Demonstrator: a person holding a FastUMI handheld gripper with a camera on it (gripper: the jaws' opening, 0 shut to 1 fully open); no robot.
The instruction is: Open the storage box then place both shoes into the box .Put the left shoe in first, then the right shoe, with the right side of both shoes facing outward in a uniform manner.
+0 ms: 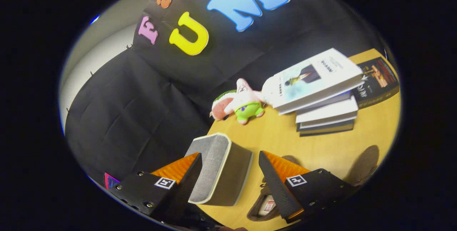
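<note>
Gripper view: gripper jaws stood open around grey storage box, near wooden table edge; shoe beneath right finger; book stack and plush toy beyond.

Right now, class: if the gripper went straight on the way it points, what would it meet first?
Most likely the grey storage box, which sits between the open jaws of the gripper. Beyond it lie the wooden table and a plush toy, though depth is hard to judge.
</note>
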